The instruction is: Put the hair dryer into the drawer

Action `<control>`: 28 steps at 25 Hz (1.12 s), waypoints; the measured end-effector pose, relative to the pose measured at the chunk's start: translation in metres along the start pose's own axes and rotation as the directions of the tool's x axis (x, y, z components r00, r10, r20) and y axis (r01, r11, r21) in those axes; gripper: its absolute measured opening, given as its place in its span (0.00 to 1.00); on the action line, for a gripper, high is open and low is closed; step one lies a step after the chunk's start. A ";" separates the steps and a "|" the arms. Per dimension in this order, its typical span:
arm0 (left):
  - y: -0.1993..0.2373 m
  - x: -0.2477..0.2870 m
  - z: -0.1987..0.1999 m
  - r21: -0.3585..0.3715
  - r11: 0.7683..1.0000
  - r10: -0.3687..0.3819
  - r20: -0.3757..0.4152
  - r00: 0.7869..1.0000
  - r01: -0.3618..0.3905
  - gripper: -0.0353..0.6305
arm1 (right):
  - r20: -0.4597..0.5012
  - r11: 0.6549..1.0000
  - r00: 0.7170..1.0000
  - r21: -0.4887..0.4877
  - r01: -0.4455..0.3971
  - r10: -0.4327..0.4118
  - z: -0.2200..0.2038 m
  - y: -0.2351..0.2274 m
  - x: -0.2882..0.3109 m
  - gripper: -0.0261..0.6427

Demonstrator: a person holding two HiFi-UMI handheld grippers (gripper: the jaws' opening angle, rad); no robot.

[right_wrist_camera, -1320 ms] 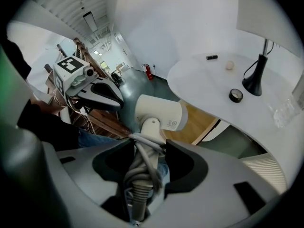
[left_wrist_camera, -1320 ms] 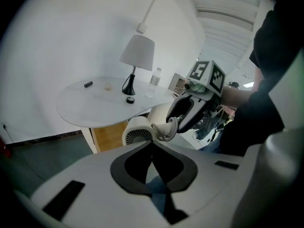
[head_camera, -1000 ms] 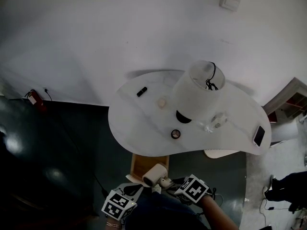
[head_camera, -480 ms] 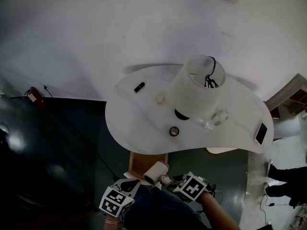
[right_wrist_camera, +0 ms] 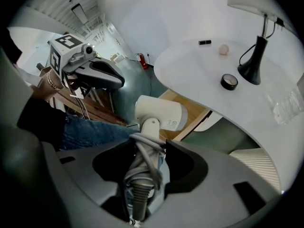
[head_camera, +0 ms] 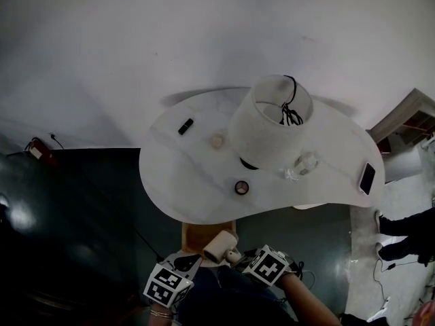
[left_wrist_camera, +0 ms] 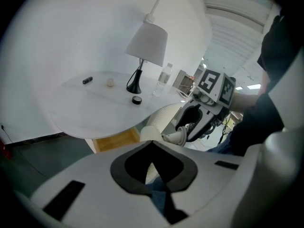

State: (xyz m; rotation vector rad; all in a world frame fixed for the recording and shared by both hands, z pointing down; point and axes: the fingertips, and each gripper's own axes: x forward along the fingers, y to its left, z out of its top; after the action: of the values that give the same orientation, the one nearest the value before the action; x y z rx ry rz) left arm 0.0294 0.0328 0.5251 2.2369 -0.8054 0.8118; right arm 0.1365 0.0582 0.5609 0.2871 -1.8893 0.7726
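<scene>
The cream hair dryer [right_wrist_camera: 159,115] hangs in front of the table edge, its cord wound round the handle [right_wrist_camera: 144,161]. My right gripper [right_wrist_camera: 147,148] is shut on that handle. In the head view the hair dryer [head_camera: 219,246] sits just below the open wooden drawer [head_camera: 196,232], between my two grippers. My left gripper [left_wrist_camera: 152,144] is shut with nothing in it, a little left of the dryer. The left gripper [head_camera: 187,262] and the right gripper [head_camera: 241,257] both show at the bottom of the head view. The drawer [right_wrist_camera: 192,114] sticks out from under the white table [head_camera: 177,182].
On the table stand a white lamp [head_camera: 268,124], a clear bottle [head_camera: 304,162], a small black round thing [head_camera: 241,187], a pale ball [head_camera: 217,141], a black stick [head_camera: 185,125] and a phone [head_camera: 367,178]. A person's shoes [head_camera: 397,233] show at the right.
The head view has shifted, so the table sits a little further left. Both grippers and the hair dryer stay almost where they were.
</scene>
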 end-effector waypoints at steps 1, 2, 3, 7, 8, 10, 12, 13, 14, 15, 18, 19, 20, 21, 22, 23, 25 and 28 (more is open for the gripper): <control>0.003 0.000 0.002 0.011 1.000 -0.006 -0.005 1.000 0.006 0.08 | 0.002 1.000 1.000 0.012 0.002 -0.002 0.002 0.000 0.000 0.37; 0.007 0.000 0.004 0.019 1.000 -0.013 -0.007 1.000 0.013 0.08 | 0.002 1.000 1.000 0.024 0.004 -0.004 0.003 -0.001 0.001 0.37; 0.010 0.000 0.006 0.024 1.000 -0.020 -0.008 1.000 0.020 0.08 | 0.002 0.999 1.000 0.037 0.006 -0.006 0.004 0.000 0.000 0.37; 0.023 -0.001 0.011 0.055 0.997 -0.055 -0.033 0.998 0.056 0.08 | -0.003 0.997 1.000 0.081 0.020 -0.020 0.011 -0.002 0.000 0.37; 0.027 -0.002 0.014 0.061 0.996 -0.064 -0.032 0.997 0.066 0.08 | -0.005 0.995 1.000 0.094 0.027 -0.027 0.012 -0.002 0.000 0.37; 0.033 -0.003 0.019 0.066 0.994 -0.084 -0.030 0.996 0.085 0.08 | -0.006 0.991 0.999 0.126 0.036 -0.036 0.013 -0.002 0.001 0.37; 0.038 -0.006 0.020 0.073 0.992 -0.102 -0.040 0.994 0.105 0.08 | -0.004 0.987 0.999 0.159 0.035 -0.035 0.015 0.001 0.003 0.37; 0.040 -0.007 0.020 0.080 0.990 -0.110 -0.048 0.993 0.113 0.08 | 0.004 0.984 1.000 0.177 0.027 -0.029 0.017 0.003 0.005 0.37; 0.043 -0.007 0.020 0.090 0.989 -0.116 -0.058 0.992 0.121 0.08 | 0.014 0.981 1.000 0.195 0.017 -0.021 0.020 0.006 0.008 0.37; 0.045 -0.007 0.018 0.101 0.987 -0.122 -0.071 0.990 0.129 0.08 | 0.022 0.978 1.000 0.208 0.011 -0.015 0.024 0.008 0.010 0.37; 0.052 -0.003 0.010 0.123 0.981 -0.137 -0.112 0.984 0.150 0.08 | 0.019 0.973 1.000 0.232 0.008 -0.013 0.031 0.012 0.019 0.37; 0.054 -0.003 0.008 0.130 0.979 -0.141 -0.124 0.982 0.157 0.08 | 0.015 0.971 1.000 0.238 0.010 -0.014 0.033 0.012 0.022 0.37; 0.056 -0.002 0.006 0.138 0.977 -0.144 -0.136 0.980 0.163 0.08 | 0.010 0.970 1.000 0.244 0.011 -0.014 0.035 0.013 0.026 0.37; 0.057 -0.001 0.003 0.143 0.975 -0.147 -0.145 0.978 0.167 0.08 | 0.007 0.968 1.000 0.249 0.013 -0.015 0.038 0.013 0.029 0.37; 0.059 0.000 0.002 0.148 0.974 -0.150 -0.149 0.977 0.172 0.08 | 0.004 0.968 1.000 0.252 0.016 -0.017 0.040 0.012 0.032 0.37; 0.061 0.000 0.002 0.151 0.972 -0.156 -0.147 0.977 0.178 0.08 | 0.001 0.967 1.000 0.254 0.019 -0.020 0.042 0.012 0.036 0.37; 0.064 0.001 -0.002 0.148 0.971 -0.167 -0.149 0.975 0.189 0.08 | 0.002 0.964 1.000 0.265 0.018 -0.019 0.047 0.013 0.043 0.37; 0.069 -0.002 -0.011 0.132 0.969 -0.182 -0.175 0.968 0.207 0.08 | 0.001 0.958 1.000 0.285 0.018 -0.019 0.053 0.016 0.053 0.37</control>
State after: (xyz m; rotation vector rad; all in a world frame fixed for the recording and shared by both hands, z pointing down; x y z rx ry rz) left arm -0.0243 -0.0020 0.5536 2.3008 -0.4524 0.9696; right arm 0.0660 0.0448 0.5877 0.4861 -1.7741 1.0337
